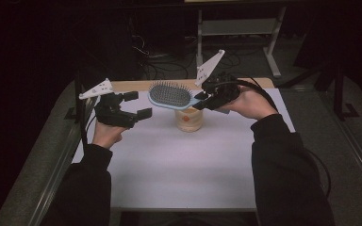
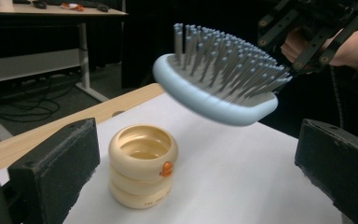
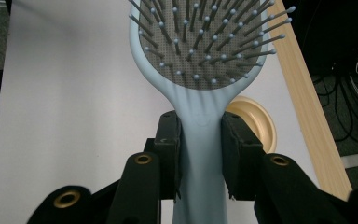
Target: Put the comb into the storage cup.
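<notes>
We are clamping the right gripper (image 3: 200,140) on the neck of the pale blue hairbrush (image 3: 200,51), one of its fingers (image 3: 168,144) pressing each side of the handle. The bristles are facing up, and the brush head is hovering in the air above the cream ringed cup (image 2: 142,170), apart from it. The cup is standing upright on the white bench (image 1: 169,165). We are holding the left gripper (image 1: 132,104) just to the left of the brush head with its fingers (image 2: 56,163) spread wide and empty.

We are judging this as the carry step: the brush is arriving over the cup. The next move is calling for tilting the brush toward upright and lowering one end into the opening.

The handle's lower end is cut off below the fingers in the right gripper view, and the cup's inside depth is hard to make out.
</notes>
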The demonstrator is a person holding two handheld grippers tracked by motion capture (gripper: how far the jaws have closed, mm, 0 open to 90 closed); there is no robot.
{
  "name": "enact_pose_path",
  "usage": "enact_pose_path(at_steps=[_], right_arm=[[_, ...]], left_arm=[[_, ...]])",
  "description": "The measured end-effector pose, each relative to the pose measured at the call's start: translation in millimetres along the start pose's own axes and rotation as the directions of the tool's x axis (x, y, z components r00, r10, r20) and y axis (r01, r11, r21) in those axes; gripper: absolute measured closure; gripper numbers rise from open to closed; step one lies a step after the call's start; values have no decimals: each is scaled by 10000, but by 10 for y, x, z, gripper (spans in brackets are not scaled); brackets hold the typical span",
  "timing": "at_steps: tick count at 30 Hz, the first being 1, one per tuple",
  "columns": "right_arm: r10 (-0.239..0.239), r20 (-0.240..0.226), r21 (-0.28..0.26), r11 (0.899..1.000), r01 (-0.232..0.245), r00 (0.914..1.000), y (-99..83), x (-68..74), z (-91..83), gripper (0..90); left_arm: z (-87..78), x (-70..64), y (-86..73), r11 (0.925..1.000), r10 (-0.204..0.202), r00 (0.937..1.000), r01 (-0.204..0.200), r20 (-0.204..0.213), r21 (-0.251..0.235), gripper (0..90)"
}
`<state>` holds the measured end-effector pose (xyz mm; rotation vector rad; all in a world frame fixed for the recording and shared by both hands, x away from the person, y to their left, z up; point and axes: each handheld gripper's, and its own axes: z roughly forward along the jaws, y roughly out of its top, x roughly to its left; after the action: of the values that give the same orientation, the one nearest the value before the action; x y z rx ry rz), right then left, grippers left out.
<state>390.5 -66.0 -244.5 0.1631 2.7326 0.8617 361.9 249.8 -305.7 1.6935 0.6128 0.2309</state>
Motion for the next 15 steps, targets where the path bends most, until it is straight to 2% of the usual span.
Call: enact_pose_path(at_steps=[9, 15], right_arm=[[-50, -188, -368, 9993, 43, 9998, 102, 5, 40, 687], [-122, -204, -285, 9995, 116, 9997, 143, 23, 96, 687]], left_arm=[[91, -25, 71, 9997, -176, 9996, 179, 218, -158, 0], [140, -47, 120, 9992, -355, 9989, 361, 298, -195, 0]])
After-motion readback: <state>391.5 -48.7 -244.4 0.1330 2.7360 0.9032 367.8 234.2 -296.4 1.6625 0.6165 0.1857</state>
